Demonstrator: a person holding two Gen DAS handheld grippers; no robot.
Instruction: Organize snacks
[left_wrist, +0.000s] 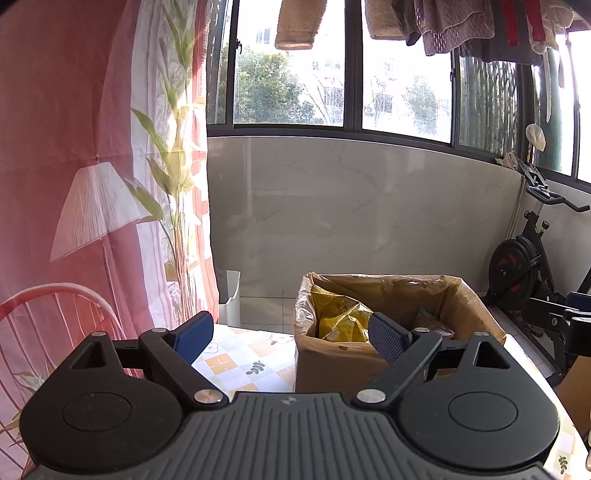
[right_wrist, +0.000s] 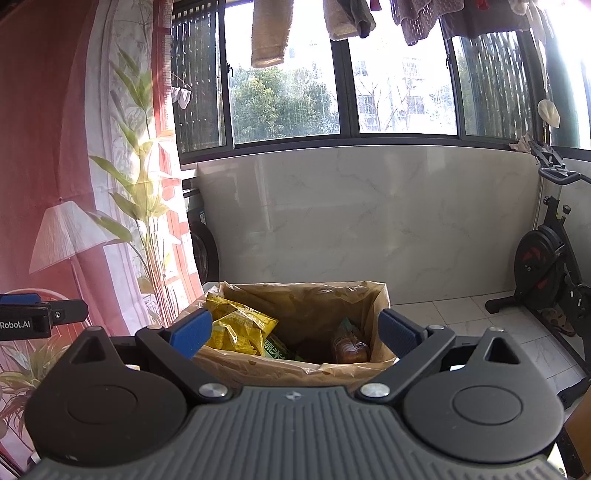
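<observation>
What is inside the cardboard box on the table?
The cardboard box, lined with a plastic bag, holds yellow snack packets, a green packet and a brown wrapped item. Anything beneath them is covered.

Lit brightly by daylight through the windows (left_wrist: 291, 70), blown out at the upper right, bowed by fisheye, sharp throughout.

Counter (left_wrist: 240, 363) wearing checked cloth with orange squares, flower and leaf prints. Cardboard box (left_wrist: 332, 365) lined with clear plastic sitting directly on it, toward far right side. Tiled floor (right_wrist: 461, 317) lying beyond, carrying exercise bike (right_wrist: 546, 266) and white bin (left_wrist: 229, 297).
</observation>
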